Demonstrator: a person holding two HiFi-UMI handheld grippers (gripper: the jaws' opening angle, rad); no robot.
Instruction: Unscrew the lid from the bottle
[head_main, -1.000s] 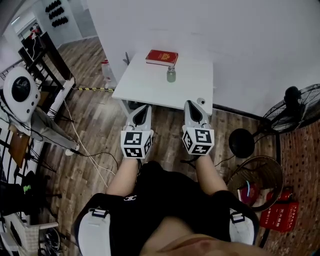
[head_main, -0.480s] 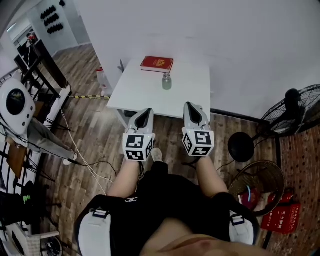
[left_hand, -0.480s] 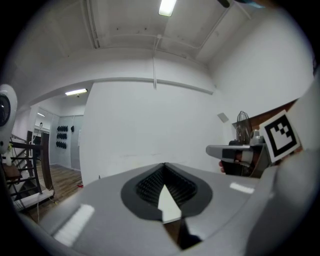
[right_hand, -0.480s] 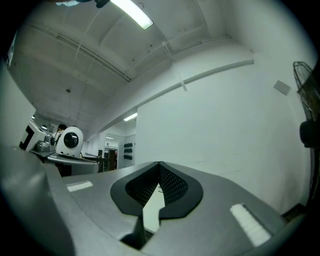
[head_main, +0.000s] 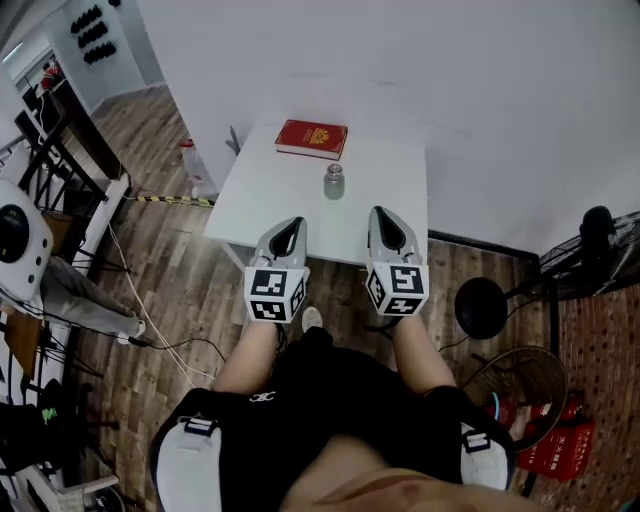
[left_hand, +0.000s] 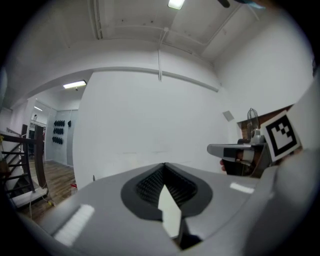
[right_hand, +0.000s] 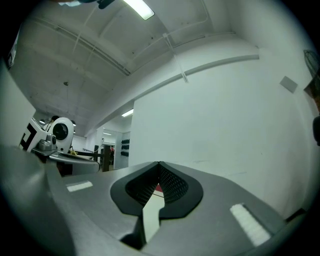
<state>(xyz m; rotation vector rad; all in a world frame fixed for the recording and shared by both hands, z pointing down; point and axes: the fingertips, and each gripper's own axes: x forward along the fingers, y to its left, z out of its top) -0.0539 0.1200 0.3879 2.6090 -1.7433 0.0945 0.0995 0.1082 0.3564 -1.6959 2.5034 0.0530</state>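
A small clear bottle (head_main: 334, 182) with a grey metal lid stands upright on the white table (head_main: 270, 190), a little right of its middle. In the head view my left gripper (head_main: 292, 223) and right gripper (head_main: 384, 213) are held side by side, their tips over the table's near edge, short of the bottle. Both are shut with nothing between the jaws. In the left gripper view (left_hand: 164, 165) and the right gripper view (right_hand: 159, 164) the jaws meet at a point in front of a bare white wall; the bottle does not show there.
A red book (head_main: 311, 139) lies at the table's far edge, behind the bottle. A plastic bottle (head_main: 189, 160) stands on the wood floor left of the table. A fan (head_main: 598, 238), a black round base (head_main: 481, 308) and a wicker basket (head_main: 522, 374) are at the right. Cables trail at the left.
The table, bottle and book have drawn closer in the head view. Both grippers, still shut, now reach the table's near edge instead of hanging over the floor.
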